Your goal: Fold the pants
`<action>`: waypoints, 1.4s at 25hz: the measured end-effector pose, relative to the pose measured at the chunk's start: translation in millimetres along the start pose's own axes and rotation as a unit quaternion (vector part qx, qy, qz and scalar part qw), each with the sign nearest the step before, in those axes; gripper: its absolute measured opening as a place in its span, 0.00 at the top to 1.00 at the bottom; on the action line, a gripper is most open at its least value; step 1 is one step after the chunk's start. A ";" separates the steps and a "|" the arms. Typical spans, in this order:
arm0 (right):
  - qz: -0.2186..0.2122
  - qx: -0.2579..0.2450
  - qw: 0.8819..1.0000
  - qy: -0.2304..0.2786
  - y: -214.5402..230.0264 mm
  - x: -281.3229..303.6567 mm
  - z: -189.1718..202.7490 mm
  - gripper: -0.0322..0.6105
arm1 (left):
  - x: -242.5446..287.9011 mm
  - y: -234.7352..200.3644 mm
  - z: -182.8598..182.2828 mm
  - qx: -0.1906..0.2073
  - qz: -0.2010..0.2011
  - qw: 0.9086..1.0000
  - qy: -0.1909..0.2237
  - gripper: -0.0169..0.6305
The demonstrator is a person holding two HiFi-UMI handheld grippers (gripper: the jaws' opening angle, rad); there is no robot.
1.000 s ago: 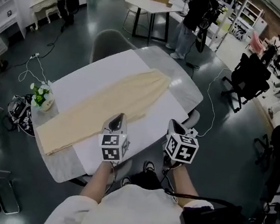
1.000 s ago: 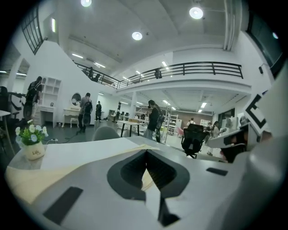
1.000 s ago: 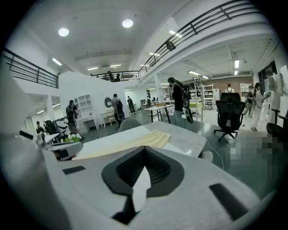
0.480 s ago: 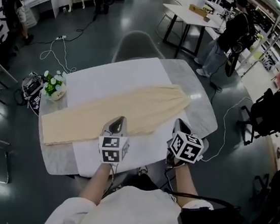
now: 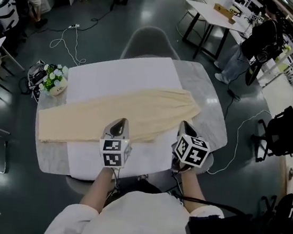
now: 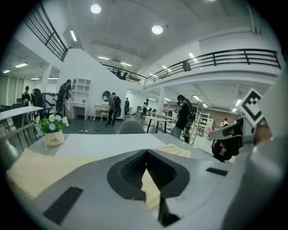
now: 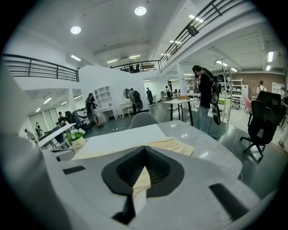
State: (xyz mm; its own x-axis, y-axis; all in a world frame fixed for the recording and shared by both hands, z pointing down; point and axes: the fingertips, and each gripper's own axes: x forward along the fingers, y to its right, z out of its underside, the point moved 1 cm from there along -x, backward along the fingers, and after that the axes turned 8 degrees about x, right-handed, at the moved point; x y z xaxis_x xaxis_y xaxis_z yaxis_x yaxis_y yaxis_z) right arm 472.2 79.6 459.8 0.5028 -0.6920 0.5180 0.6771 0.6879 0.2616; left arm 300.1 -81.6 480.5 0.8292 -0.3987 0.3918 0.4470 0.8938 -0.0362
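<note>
Cream pants (image 5: pixel 119 116) lie flat and stretched out on a white sheet (image 5: pixel 119 78) across the table, waist at the right and leg ends at the left. My left gripper (image 5: pixel 119 122) hovers over the pants' near edge at the middle, its jaws meeting at the tips with nothing between them. My right gripper (image 5: pixel 184 125) hangs just off the waist's near corner, also shut and empty. In the left gripper view the pants (image 6: pixel 40 168) spread below the closed tips (image 6: pixel 146 151). In the right gripper view the waist end (image 7: pixel 171 144) lies beyond the closed tips (image 7: pixel 145 148).
The grey table (image 5: pixel 204 103) has a small flower pot (image 5: pixel 55 81) at its left end. A grey chair (image 5: pixel 148 39) stands at the far side, a bag (image 5: pixel 34 72) and cables on the floor at left. Another table (image 5: pixel 213 13) and people stand further back.
The head view has swung round, so the pants now lie more level across the picture. Both grippers have shifted along the table's near edge and sunk a little, still shut.
</note>
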 end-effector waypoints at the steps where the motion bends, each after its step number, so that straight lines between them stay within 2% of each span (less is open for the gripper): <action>1: 0.000 0.003 1.000 -0.002 2.7 1.8 2.9 0.96 | 1.9 -0.3 3.1 -0.003 -0.003 1.000 -0.003 0.96; 10: 0.021 0.030 0.999 -0.009 54.7 7.1 11.1 0.96 | 19.7 26.0 10.1 0.018 0.002 1.000 -0.023 0.96; 19: 0.041 0.056 0.997 -0.016 126.6 35.4 6.4 0.96 | 64.9 57.0 29.5 0.023 -0.002 0.998 -0.052 0.96; 26: 0.048 0.049 0.997 -0.028 169.7 75.5 -6.5 0.96 | 108.0 73.4 30.1 0.026 -0.003 0.998 -0.063 0.96; 35: 0.046 0.034 0.996 -0.061 210.0 132.2 -3.7 0.96 | 148.1 81.5 42.4 0.025 -0.013 0.996 -0.086 0.96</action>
State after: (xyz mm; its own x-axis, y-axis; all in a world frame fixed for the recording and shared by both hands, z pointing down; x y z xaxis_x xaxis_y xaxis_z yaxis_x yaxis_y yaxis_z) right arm 682.9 131.7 580.2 0.4893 -0.5955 0.6371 0.5911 0.7636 0.2598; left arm 445.0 -59.2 574.5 0.7454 -0.3843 0.5446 0.4467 0.8945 0.0197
